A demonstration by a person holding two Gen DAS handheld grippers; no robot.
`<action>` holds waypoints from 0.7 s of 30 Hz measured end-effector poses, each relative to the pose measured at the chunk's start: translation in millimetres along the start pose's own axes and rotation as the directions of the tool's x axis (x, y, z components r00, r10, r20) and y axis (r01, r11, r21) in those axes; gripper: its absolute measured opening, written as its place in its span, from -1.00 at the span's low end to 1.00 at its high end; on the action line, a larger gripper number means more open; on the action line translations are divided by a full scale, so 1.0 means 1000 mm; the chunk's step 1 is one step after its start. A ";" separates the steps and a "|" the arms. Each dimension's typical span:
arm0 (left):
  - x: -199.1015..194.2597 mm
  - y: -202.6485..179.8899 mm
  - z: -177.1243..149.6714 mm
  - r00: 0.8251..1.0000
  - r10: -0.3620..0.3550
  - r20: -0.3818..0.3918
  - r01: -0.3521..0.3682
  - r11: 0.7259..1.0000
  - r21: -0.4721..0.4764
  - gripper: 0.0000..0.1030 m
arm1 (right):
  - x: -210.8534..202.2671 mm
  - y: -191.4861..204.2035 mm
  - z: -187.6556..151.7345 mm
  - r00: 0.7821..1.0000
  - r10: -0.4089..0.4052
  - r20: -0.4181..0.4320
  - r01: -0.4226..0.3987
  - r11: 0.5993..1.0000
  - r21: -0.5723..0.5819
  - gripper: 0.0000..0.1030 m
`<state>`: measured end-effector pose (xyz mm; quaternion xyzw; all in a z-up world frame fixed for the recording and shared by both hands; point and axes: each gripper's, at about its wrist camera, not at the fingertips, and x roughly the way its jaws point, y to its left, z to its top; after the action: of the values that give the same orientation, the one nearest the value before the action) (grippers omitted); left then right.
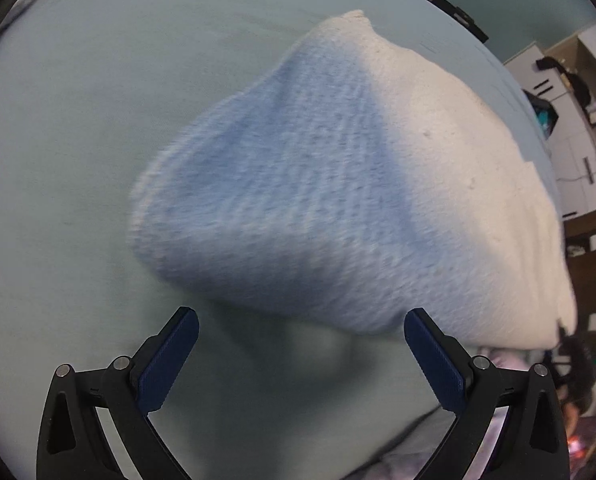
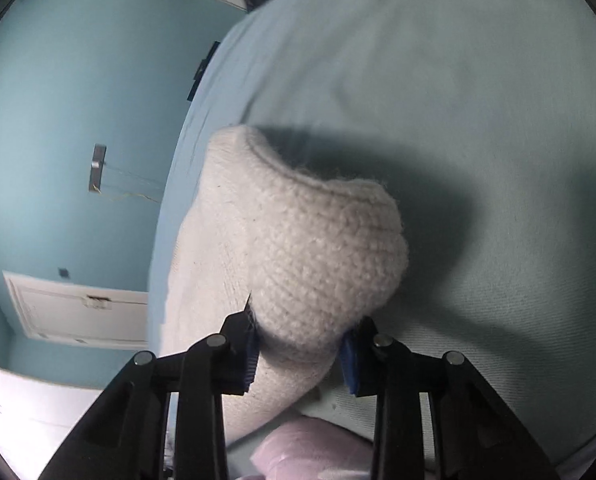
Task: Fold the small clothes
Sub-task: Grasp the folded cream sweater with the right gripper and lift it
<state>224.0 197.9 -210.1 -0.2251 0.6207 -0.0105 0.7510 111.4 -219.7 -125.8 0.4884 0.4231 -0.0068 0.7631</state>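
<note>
A knitted sock, blue at one end and cream at the other (image 1: 318, 200), hangs over a pale green bed sheet (image 1: 65, 140). My left gripper (image 1: 302, 332) is open and empty, its blue pads just below the sock's blue end. In the right wrist view my right gripper (image 2: 300, 350) is shut on the sock's cream end (image 2: 298, 256), which bulges up between the pads and hides their tips. The sock casts a dark shadow on the sheet (image 2: 478, 80).
A pink garment (image 2: 310, 452) lies on the sheet under my right gripper. Beyond the bed's edge stand a blue wall (image 2: 57, 120) and a white door (image 2: 77, 312). White cabinets (image 1: 566, 120) and wooden furniture (image 1: 594, 248) show at the right.
</note>
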 end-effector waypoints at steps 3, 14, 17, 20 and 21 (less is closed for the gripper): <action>0.021 -0.007 0.011 0.999 -0.019 -0.039 0.016 0.998 -0.058 1.00 | 0.002 -0.004 0.006 1.000 -0.004 0.005 0.004 1.000 -0.010 -0.47; 0.043 0.000 0.034 0.971 -0.237 -0.044 0.223 0.954 -0.200 0.14 | 0.010 -0.002 0.011 1.000 -0.013 0.027 0.015 0.999 -0.051 -0.47; 0.035 -0.003 0.035 0.972 -0.235 -0.027 0.228 0.960 -0.162 -0.28 | 0.010 -0.002 0.010 0.999 -0.001 0.034 0.003 0.998 -0.058 -0.48; 0.019 -0.017 0.032 0.981 -0.192 0.004 0.192 0.978 -0.087 -0.43 | 0.003 0.000 0.010 0.999 0.017 0.040 -0.014 0.997 -0.076 -0.51; 0.010 -0.021 0.029 0.984 -0.179 0.017 0.180 0.982 -0.062 -0.45 | -0.001 0.005 0.011 0.999 0.026 0.046 -0.021 0.995 -0.093 -0.52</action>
<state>259.5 185.3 -208.5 -0.3038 0.5935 -0.0572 0.7431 119.9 -225.2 -119.5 0.4572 0.3990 0.0102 0.7948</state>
